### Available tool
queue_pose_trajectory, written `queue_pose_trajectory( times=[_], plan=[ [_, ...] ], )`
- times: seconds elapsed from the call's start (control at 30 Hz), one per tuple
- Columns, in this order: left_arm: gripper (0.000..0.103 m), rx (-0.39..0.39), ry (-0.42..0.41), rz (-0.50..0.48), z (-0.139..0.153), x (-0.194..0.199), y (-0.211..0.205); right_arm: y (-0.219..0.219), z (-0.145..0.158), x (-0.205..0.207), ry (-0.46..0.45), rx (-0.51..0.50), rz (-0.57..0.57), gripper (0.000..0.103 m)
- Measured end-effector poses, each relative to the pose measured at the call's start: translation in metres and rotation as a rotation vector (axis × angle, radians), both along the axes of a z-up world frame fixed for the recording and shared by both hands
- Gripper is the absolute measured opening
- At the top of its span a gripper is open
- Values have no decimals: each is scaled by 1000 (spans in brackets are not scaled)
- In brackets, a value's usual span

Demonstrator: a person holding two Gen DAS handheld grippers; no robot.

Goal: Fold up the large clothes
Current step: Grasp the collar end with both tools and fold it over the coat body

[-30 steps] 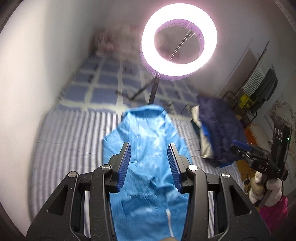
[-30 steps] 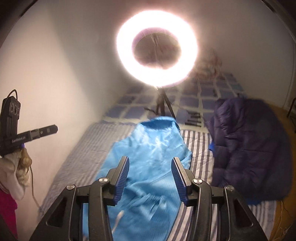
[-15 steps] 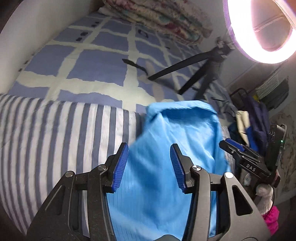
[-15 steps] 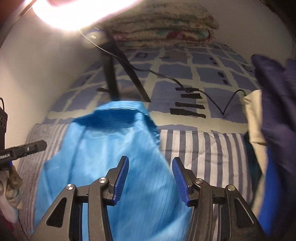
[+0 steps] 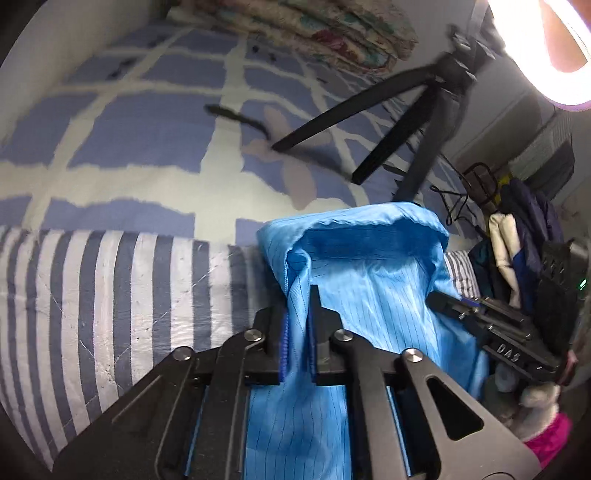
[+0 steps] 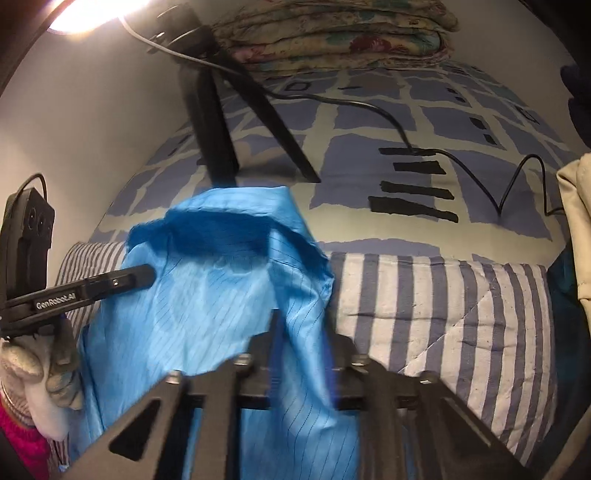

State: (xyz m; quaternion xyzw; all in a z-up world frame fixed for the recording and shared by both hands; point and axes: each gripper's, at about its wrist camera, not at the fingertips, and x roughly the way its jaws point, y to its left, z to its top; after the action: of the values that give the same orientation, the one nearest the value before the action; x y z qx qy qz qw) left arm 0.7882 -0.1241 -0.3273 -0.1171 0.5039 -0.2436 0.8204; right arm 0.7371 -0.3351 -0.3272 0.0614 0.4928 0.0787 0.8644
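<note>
Your left tongs (image 5: 297,343) are clamped on the left edge of the bright blue pinstriped garment (image 5: 369,295); the jaws have just been closing, and a fold of the thin cloth sits pinched between the blue pads. Your right tongs (image 6: 301,354) have likewise just been closing, and they grip the garment's right edge, the fabric bunched between the two black fingers. In the right wrist view this grip is blurred, so the pads themselves are hard to make out.

The garment lies lengthwise on the bed, on the blue-and-white striped quilt (image 5: 110,302), with its far end rolled into a soft open fold near the line where the stripes meet the blue-and-cream checked bedsheet (image 5: 147,129). Both tongs point steeply down at the cloth.

Beyond the garment, the black tripod (image 5: 424,122) of the glowing ring light (image 5: 554,48) stands on the checked sheet, and its black cable (image 6: 369,107) snakes across the bed. A folded floral quilt (image 6: 332,33) is stacked at the far end against the wall. To the right of the garment lies a heap of dark navy and cream clothes (image 5: 517,240).

From the right wrist view you see your left hand (image 6: 40,365) in a pale knit glove, holding its tongs' handle beside the garment.
</note>
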Motion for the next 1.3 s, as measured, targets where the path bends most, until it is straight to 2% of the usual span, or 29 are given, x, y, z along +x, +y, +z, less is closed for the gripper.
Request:
queue_pose_trajectory(
  times=[0.2,0.43,0.7,0.87,1.03,1.13,1.3],
  plan=[
    [3,-34,-57,13,31,-23,8,8,37,-21,-72,-5,15,2],
    [2,-39,-144,24,81,-75,28,17,89,-72,-141,65,49,0],
    [1,-54,-213,18,141,-168,51,31,147,-161,-206,87,131,0],
    [1,-40,-235,-12,163,-238,63,41,161,-230,-197,73,169,0],
    [1,-50,-224,-7,156,-297,75,53,148,-294,-179,70,196,0],
    [1,-59,-207,-14,142,-329,82,60,135,-326,-165,62,208,0],
    [1,-30,-182,-30,113,-375,87,73,110,-368,-138,28,235,0]
  ],
)
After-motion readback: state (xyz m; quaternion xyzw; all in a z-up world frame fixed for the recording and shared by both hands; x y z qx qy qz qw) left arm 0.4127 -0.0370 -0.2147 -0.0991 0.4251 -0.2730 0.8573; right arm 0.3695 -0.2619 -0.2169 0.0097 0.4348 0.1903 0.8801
